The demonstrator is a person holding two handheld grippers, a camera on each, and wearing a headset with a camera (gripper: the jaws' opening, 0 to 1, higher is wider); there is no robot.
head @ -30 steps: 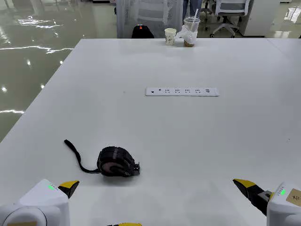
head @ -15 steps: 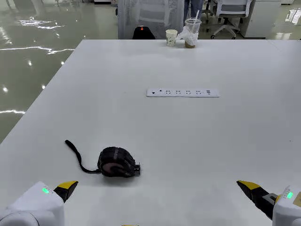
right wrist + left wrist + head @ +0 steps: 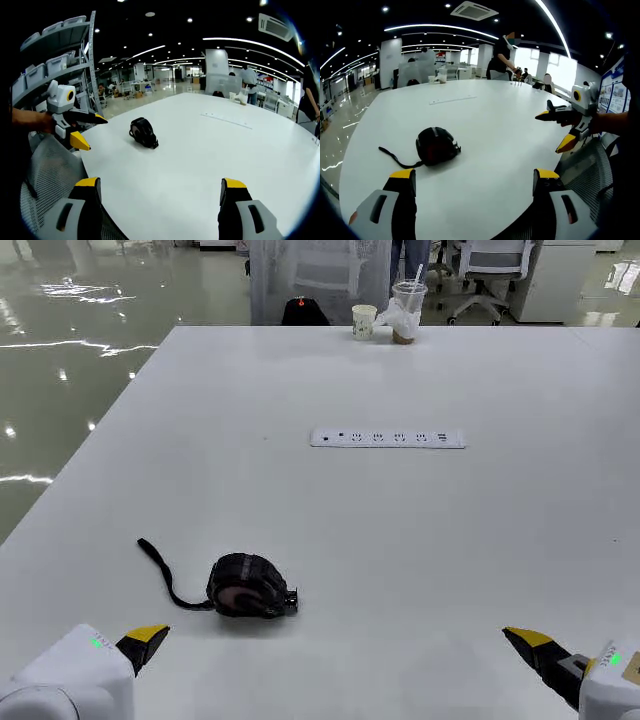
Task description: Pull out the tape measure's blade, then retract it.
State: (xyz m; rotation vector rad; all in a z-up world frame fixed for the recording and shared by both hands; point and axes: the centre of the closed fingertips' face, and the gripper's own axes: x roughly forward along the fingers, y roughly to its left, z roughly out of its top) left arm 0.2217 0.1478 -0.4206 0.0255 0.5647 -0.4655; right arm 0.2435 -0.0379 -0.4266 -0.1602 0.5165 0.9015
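Observation:
A black tape measure (image 3: 250, 586) with a black wrist strap (image 3: 160, 568) lies on the white table (image 3: 400, 530), its blade fully inside. It also appears in the left gripper view (image 3: 435, 145) and the right gripper view (image 3: 142, 132). My left gripper (image 3: 474, 182) hovers open at the table's near left edge, short of the tape measure, with nothing between its jaws. My right gripper (image 3: 158, 191) is open too, at the near right, well apart from the tape measure. Each gripper shows in the other's view: the right gripper (image 3: 560, 131) and the left gripper (image 3: 85, 131).
A white power strip (image 3: 388, 439) lies mid-table. A paper cup (image 3: 363, 319) and a plastic cup with a straw (image 3: 406, 308) stand at the far edge. Office chairs (image 3: 492, 270) stand beyond the table. Storage shelves (image 3: 50, 55) stand to one side.
Both grippers have dropped slightly lower in the head view, and the view has tilted a little. The tape measure has not moved.

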